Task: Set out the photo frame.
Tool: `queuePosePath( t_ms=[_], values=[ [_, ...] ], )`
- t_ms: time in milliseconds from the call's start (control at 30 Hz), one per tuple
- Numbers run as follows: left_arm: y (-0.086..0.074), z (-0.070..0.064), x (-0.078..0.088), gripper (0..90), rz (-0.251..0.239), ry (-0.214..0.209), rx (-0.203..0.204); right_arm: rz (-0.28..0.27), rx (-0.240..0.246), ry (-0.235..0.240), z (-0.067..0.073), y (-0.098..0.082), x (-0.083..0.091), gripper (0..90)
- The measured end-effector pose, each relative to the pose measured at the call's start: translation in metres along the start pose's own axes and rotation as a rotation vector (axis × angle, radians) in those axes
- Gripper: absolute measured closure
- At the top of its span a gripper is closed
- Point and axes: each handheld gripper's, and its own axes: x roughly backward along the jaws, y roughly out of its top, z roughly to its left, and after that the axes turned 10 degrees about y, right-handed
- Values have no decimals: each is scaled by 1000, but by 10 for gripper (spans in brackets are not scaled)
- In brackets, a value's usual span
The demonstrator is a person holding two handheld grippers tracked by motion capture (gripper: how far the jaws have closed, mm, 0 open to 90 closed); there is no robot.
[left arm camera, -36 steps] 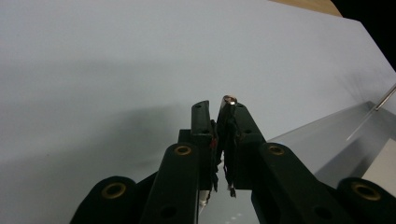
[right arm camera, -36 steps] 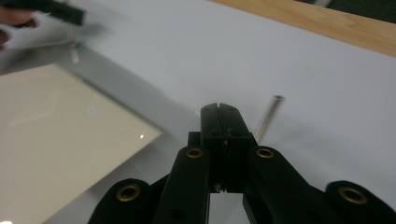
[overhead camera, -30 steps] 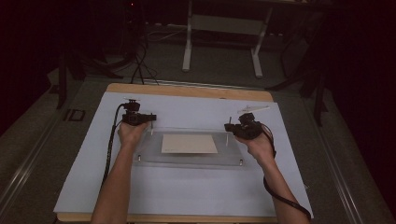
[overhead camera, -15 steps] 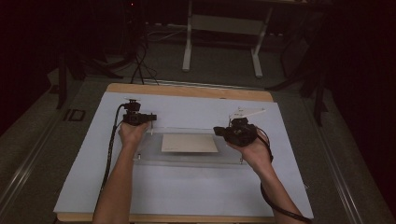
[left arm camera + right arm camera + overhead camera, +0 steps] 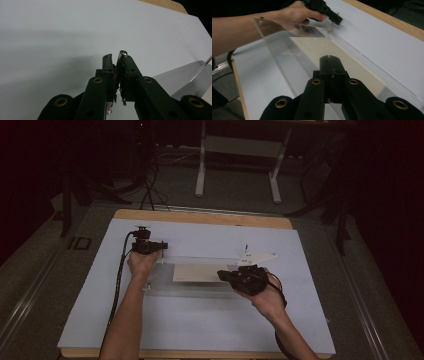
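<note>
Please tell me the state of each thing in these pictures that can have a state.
Left gripper: shut on a small metal standoff post.
Right gripper: shut, holding nothing.
Clear acrylic plate: raised above the table on standoffs.
Beige rectangular sheet: lying flat under the plate.

The high view looks down from afar on the table (image 5: 200, 330) — both gripper views skim it closely.

Left gripper (image 5: 161, 245) clamped on metal pin (image 5: 123, 53) at clear tray (image 5: 200, 290) far-left corner; right gripper (image 5: 221, 276) jaws together, empty, over tray's right end.
</note>
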Motion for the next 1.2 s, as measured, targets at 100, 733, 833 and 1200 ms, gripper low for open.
queuePosePath(
  t_ms=[100, 733, 833, 1200],
  values=[
    [0, 0, 0, 836, 0, 4, 4, -16, 8, 19, 11, -8, -3, 900],
    [1, 0, -1, 834, 6, 1, 9, -21, 26, -67, 35, -50, -35, 900],
    [1, 0, -1, 833, 6, -1, 9, -31, 36, -110, 37, -52, -39, 900],
    [0, 4, 0, 816, 10, -34, 35, -73, 13, -130, 37, -53, -41, 900]
  ],
)
